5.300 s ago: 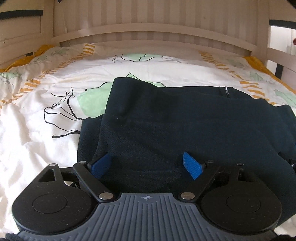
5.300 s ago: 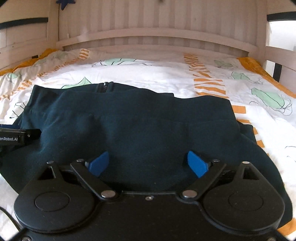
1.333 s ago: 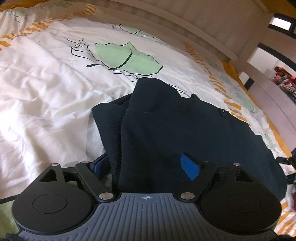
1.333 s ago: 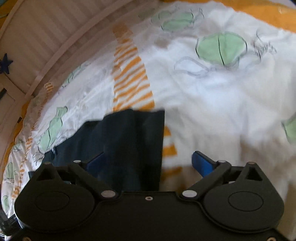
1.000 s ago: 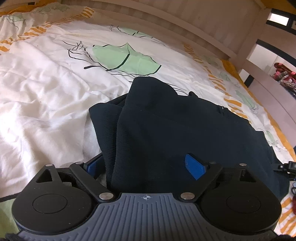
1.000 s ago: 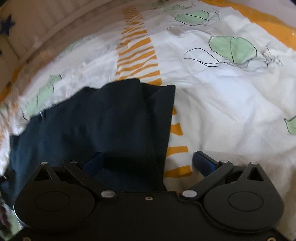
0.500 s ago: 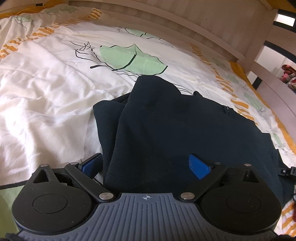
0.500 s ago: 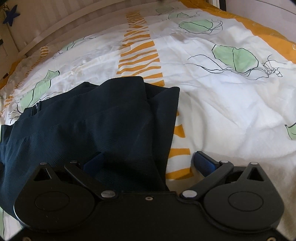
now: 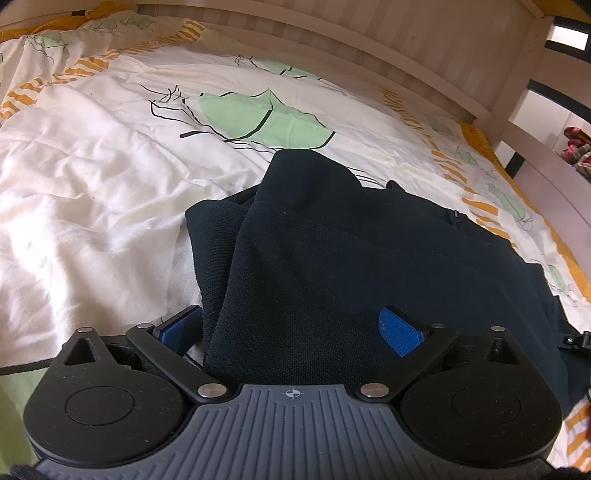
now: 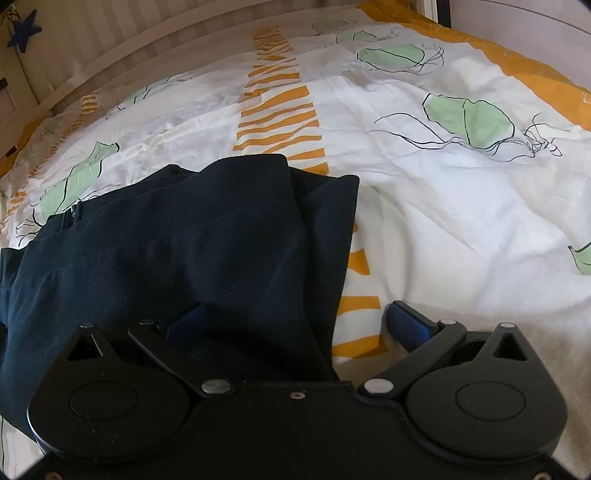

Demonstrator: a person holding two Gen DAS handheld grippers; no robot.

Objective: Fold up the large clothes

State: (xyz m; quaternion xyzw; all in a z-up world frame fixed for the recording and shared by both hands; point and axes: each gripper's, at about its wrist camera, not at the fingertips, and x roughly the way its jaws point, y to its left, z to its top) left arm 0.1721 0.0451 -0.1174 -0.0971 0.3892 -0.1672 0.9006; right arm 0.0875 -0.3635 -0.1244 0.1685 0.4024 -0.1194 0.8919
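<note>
- Since five seconds ago both claws have swung from facing the headboard square-on to the two side edges of the dark garment (image 9: 332, 258), which now lies in a narrower, layered fold; the left claw's jaws have just been opening, with the cloth's edge between them.
- Left wrist view: the left claw (image 9: 291, 328) stands wide apart. Its left blue pad (image 9: 181, 328) sits just outside the garment's folded left edge, over the white bedspread (image 9: 92, 184); its right pad (image 9: 400, 330) is over the dark cloth. Neither pad presses on it, so nothing is held.
- In the same view the garment lies on the bedspread, running off to the right, with a short zip (image 9: 455, 218) at its far edge. The pale headboard (image 9: 369, 40) stands behind.
- Right wrist view: the right claw (image 10: 299, 328) is also spread wide. Its left pad (image 10: 186, 325) is over the garment (image 10: 184, 251); its right pad (image 10: 408, 325) is clear of the cloth's right edge, above an orange-striped part of the bedspread (image 10: 461, 206). No grip here either.
- A blue star (image 10: 23, 31) hangs on the wall at top left.
</note>
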